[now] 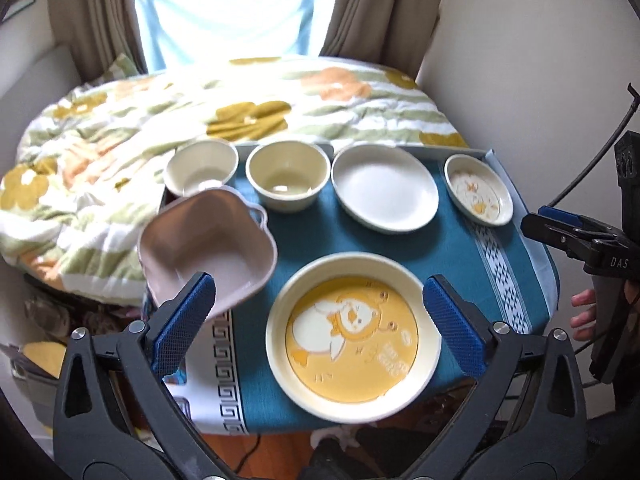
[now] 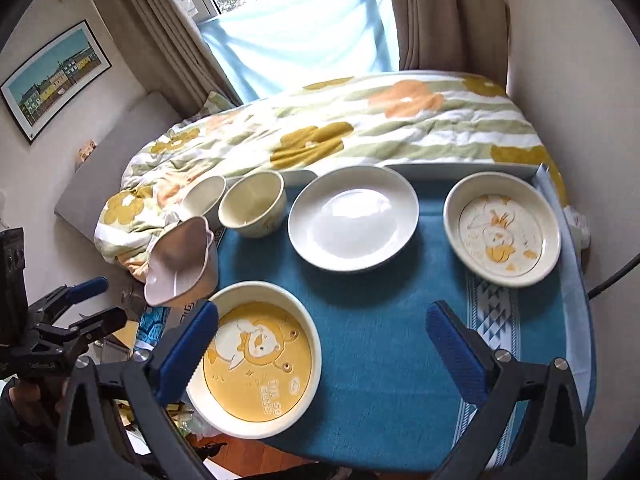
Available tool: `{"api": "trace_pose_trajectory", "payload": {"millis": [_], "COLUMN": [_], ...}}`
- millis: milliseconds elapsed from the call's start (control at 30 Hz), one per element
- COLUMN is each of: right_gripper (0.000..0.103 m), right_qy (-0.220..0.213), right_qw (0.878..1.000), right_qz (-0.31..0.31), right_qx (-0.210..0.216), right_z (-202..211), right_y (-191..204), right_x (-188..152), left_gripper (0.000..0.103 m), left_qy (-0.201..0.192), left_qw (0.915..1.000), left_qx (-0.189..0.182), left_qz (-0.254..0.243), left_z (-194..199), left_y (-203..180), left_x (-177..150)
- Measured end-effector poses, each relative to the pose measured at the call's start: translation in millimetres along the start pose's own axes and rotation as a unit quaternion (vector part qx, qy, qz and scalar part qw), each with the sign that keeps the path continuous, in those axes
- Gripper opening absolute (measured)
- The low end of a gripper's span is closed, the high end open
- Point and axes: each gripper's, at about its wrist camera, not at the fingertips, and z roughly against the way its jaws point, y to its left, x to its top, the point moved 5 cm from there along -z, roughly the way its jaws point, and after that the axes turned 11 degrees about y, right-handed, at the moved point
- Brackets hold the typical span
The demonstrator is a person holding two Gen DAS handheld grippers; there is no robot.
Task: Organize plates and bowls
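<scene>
A large yellow cartoon plate (image 1: 352, 336) (image 2: 256, 364) lies at the table's near edge. A plain white plate (image 1: 384, 188) (image 2: 352, 218) and a small cartoon dish (image 1: 478, 190) (image 2: 502, 228) lie further back. Two cream bowls (image 1: 286, 174) (image 1: 200, 166) stand at the back left. A pink bowl (image 1: 208, 248) (image 2: 180, 266) sits tilted at the table's left edge. My left gripper (image 1: 320, 320) is open and empty above the yellow plate. My right gripper (image 2: 320, 344) is open and empty, just right of that plate.
The table has a teal cloth (image 1: 308, 236) (image 2: 380, 340). A bed with a flowered quilt (image 1: 160, 120) (image 2: 360, 132) lies behind and left of it. Walls close the right side. The floor shows below the near edge.
</scene>
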Motion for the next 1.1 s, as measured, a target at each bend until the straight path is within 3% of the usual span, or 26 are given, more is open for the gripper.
{"api": "trace_pose_trajectory", "payload": {"millis": [133,333,467,667,833,900,1033,1067,1100], "right_gripper": [0.103,0.103,0.103,0.103,0.103,0.102,0.076,0.065,0.062], "right_qy": [-0.01,0.024,0.053,0.087,0.125,0.138,0.17,0.176,0.183], "right_qw": [1.0,0.999,0.998,0.993,0.984,0.98,0.969,0.966,0.964], "right_qz": [0.009,0.025,0.04,0.071,0.12,0.136,0.165,0.173,0.179], "right_qx": [-0.004,-0.006,-0.022,0.027,0.038,0.051,0.075,0.076,0.078], "right_z": [14,6,-18,-64,-120,-141,-178,-185,-191], "right_y": [-16,-61,-92,-121,-125,-124,-117,-115,-115], "right_x": [28,65,89,122,143,147,146,145,144], "left_gripper": [0.103,0.103,0.103,0.103,0.102,0.091,0.069,0.06,0.05], "left_qy": [-0.004,0.018,0.036,0.06,0.077,0.089,0.109,0.111,0.114], "left_qw": [0.9998,0.9966,0.9909,0.9758,0.966,0.9637,0.9616,0.9613,0.9609], "left_qx": [-0.019,-0.043,-0.038,-0.043,-0.042,-0.047,-0.047,-0.047,-0.047], "left_qz": [0.007,0.067,0.124,0.206,0.243,0.247,0.248,0.248,0.248], "left_z": [-1,-33,-69,-130,-185,-204,-232,-237,-242], "left_y": [-17,-38,-43,-37,-31,-30,-32,-33,-33], "left_x": [35,63,67,73,79,81,81,81,81]}}
